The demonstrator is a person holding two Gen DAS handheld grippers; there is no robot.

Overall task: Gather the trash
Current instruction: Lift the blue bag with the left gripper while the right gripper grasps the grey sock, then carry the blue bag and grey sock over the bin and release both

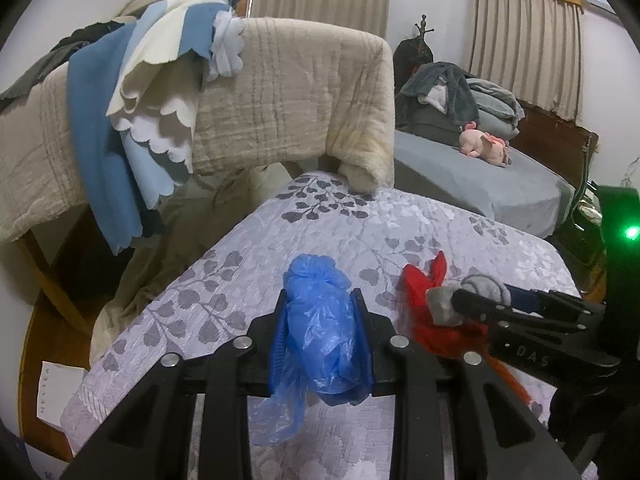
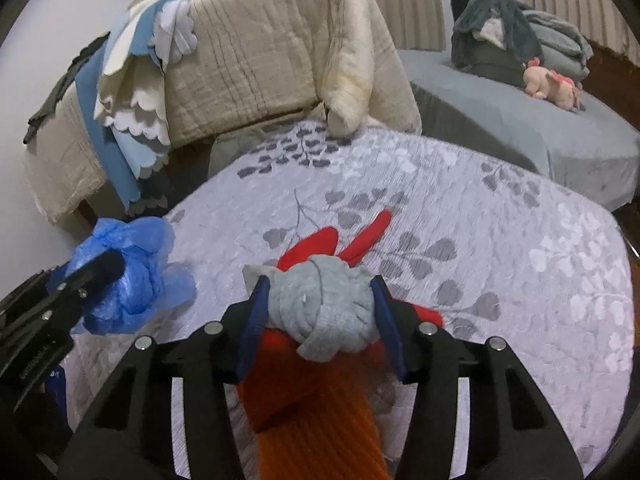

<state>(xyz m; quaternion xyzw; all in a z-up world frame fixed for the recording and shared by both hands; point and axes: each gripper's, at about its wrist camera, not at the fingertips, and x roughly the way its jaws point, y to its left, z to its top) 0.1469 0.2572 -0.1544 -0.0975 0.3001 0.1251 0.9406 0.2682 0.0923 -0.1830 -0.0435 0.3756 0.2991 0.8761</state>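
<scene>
My left gripper [image 1: 320, 300] is shut on a crumpled blue plastic bag [image 1: 320, 336], held just above the leaf-patterned bedspread [image 1: 360, 232]. The bag also shows in the right wrist view [image 2: 132, 276], at the left with the left gripper [image 2: 102, 268] on it. My right gripper [image 2: 318, 288] is shut on a grey knotted cloth bundle [image 2: 324, 304] tied to red fabric [image 2: 320, 240] with an orange pleated part [image 2: 320, 420] hanging below. In the left wrist view the right gripper [image 1: 468, 300] holds the grey bundle [image 1: 448, 300] beside the red fabric [image 1: 420, 284].
A beige quilt [image 1: 288, 92] draped with blue and white cloths [image 1: 132, 128] hangs over a frame behind the bed. A second bed with a grey sheet [image 1: 460, 168], piled blankets and a pink plush toy [image 1: 484, 146] stands at the right. A paper [image 1: 56, 392] lies on the floor at left.
</scene>
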